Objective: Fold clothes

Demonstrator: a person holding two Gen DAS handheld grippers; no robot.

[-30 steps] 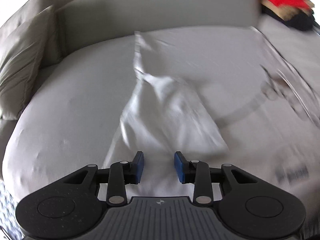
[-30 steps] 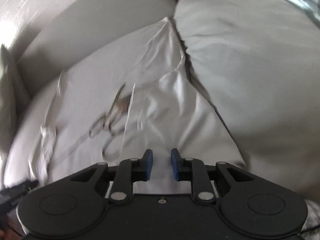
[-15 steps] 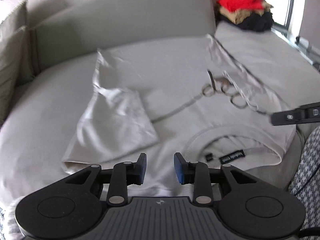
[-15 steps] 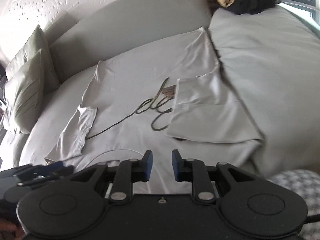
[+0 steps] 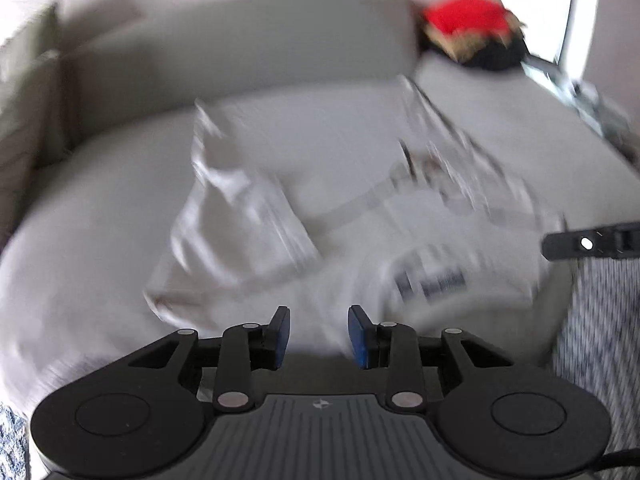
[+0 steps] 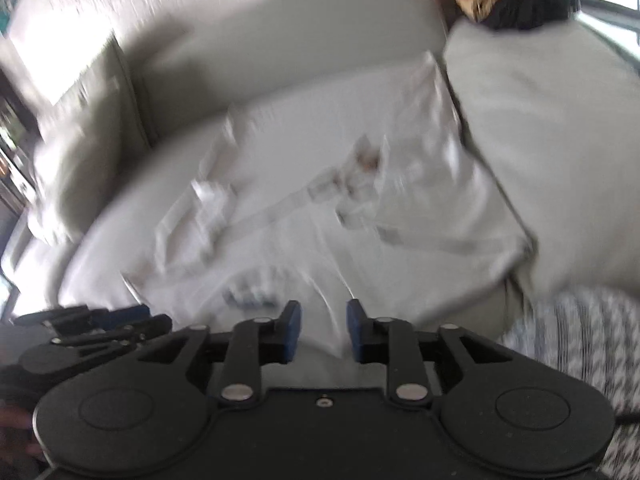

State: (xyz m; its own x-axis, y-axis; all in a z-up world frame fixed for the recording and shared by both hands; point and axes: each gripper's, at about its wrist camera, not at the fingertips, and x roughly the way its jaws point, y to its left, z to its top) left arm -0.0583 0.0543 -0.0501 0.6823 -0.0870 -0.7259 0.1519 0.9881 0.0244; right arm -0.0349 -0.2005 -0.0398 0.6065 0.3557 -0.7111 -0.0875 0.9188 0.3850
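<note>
A pale grey T-shirt (image 5: 340, 184) lies flat on the sofa seat (image 5: 80, 240), blurred in both views. Its collar label (image 5: 432, 280) faces the front edge. Its left sleeve (image 5: 240, 236) is folded inward over the body, and so is the right side (image 6: 440, 208). A dark line print (image 6: 360, 168) crosses the chest. My left gripper (image 5: 319, 316) hovers above the shirt's near edge, open, nothing between its blue pads. My right gripper (image 6: 323, 308) hangs over the collar area, its jaws opening and empty. Its tip shows at the right of the left wrist view (image 5: 588, 244).
A pile of red, tan and black clothes (image 5: 472, 36) sits at the sofa's back right corner by a window. Cushions (image 6: 72, 152) lean at the left end. The backrest (image 5: 240, 40) runs behind the shirt. Houndstooth fabric (image 6: 580, 340) hangs at the near right.
Both grippers have drawn back and up from the shirt, so the whole garment now shows. The right jaws stand wider apart than before. The folded sleeves stay in place.
</note>
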